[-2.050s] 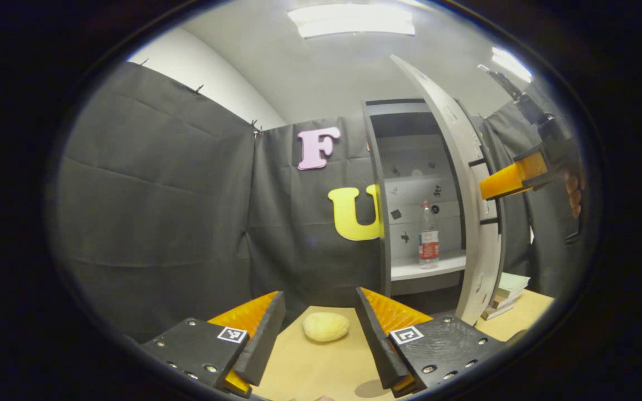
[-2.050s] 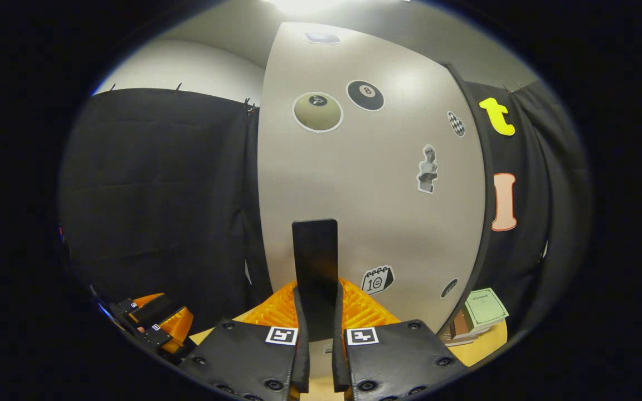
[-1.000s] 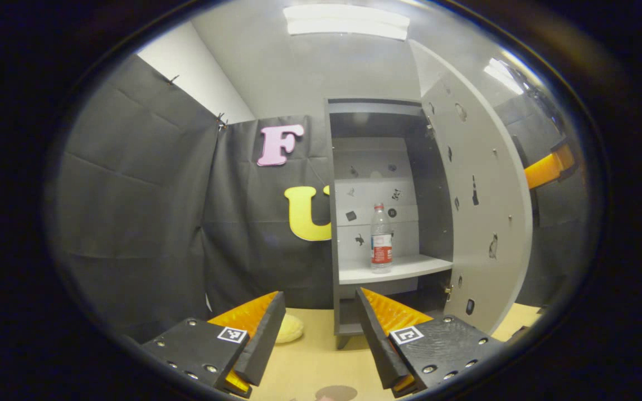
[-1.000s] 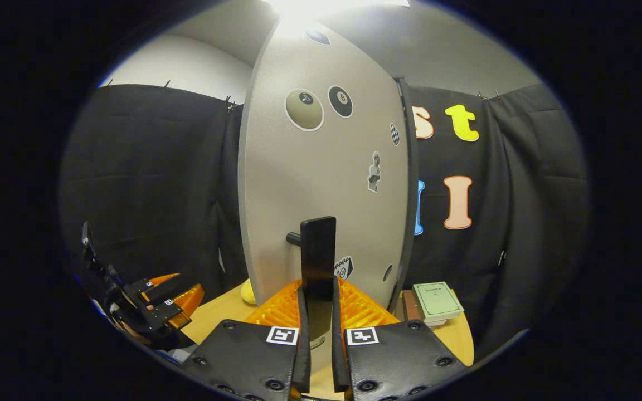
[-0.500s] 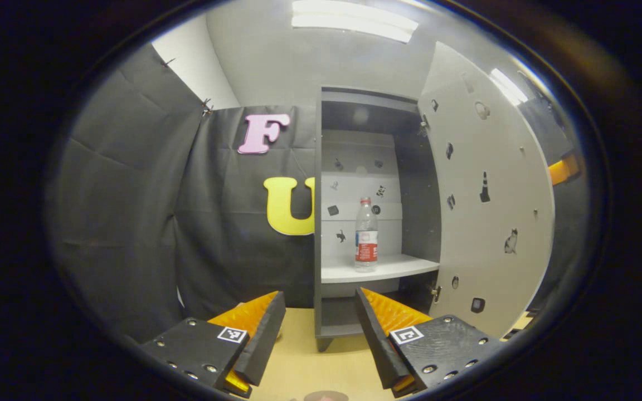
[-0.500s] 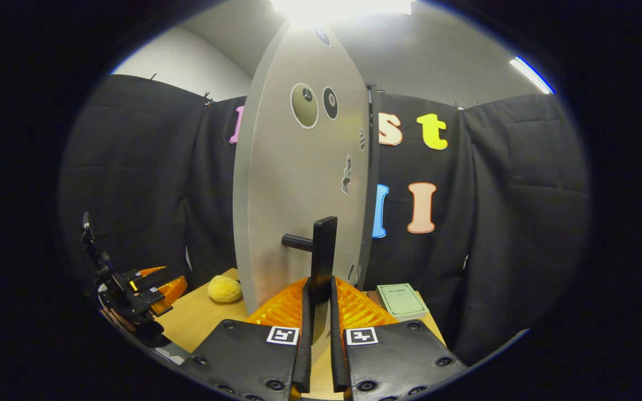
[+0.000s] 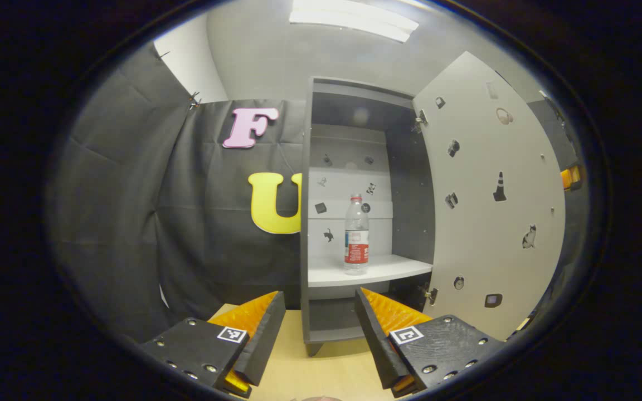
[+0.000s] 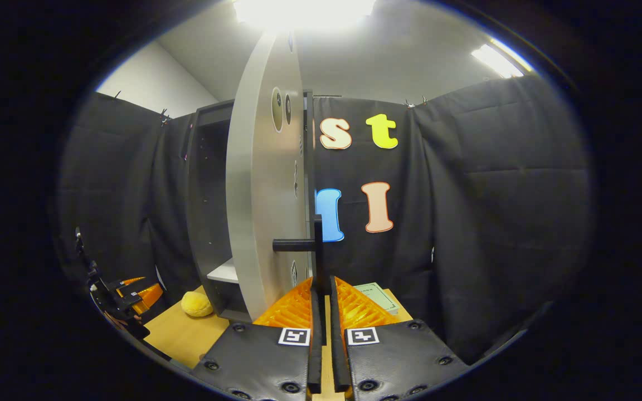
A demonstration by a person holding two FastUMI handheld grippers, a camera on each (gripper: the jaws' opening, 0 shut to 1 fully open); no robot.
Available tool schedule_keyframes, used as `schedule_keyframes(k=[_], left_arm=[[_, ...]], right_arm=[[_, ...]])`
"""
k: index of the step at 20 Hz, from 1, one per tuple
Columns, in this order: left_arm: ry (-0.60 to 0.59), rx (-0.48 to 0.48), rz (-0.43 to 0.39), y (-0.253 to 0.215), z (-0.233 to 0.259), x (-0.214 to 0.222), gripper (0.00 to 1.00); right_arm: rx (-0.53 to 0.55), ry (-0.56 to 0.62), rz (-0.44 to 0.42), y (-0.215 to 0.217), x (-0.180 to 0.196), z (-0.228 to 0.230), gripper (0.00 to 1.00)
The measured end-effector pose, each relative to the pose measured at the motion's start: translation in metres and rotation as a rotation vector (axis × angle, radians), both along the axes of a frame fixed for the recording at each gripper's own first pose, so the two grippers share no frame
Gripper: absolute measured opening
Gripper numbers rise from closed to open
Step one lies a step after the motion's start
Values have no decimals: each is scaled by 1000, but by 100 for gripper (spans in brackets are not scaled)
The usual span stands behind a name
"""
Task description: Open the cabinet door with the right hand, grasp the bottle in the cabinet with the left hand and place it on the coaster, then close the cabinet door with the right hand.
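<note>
Wooden worktop (image 7: 321, 370) carries an open cabinet (image 7: 349, 100); bottle (image 7: 356, 235) stands upright, unobstructed. Left claw (image 7: 319, 317) spread; right claw (image 8: 324, 312) pinches door handle (image 8: 317, 253).

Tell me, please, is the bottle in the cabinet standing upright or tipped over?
Upright: the bottle stands on its base on the cabinet shelf, cap at the top.

Cabinet shelf (image 7: 377, 272) carries upright bottle (image 7: 356, 235); wooden table (image 8: 179, 334) bears yellow lump (image 8: 197, 304), booklet (image 8: 375, 296).

bottle (image 7: 356, 234) on cabinet shelf (image 7: 368, 271) — door (image 7: 491, 206) right
</note>
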State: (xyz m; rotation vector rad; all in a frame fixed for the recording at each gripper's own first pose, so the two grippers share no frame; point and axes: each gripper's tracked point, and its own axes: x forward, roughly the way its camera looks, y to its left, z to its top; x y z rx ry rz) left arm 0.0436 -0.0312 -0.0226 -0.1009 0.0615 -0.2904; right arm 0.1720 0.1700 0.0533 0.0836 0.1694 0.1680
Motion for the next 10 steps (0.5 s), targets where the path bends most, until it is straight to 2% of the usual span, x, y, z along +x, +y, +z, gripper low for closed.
schedule_keyframes(k=[2, 5, 6, 8, 10], left_arm=[[-10, 5, -12, -19, 10, 4, 78], [-23, -6, -30, -48, 26, 13, 75], [-28, -4, -32, -58, 31, 18, 75], [-31, -9, -36, -75, 41, 24, 75], [-39, -30, -55, -93, 53, 31, 75]], right_arm=[[5, -2, 31, -3, 1, -2, 11], [45, -37, 82, -9, -1, 6, 34], [55, -51, 92, -14, -6, 11, 39], [48, -63, 112, -28, -12, 13, 55], [26, -74, 125, -50, -21, 15, 88]])
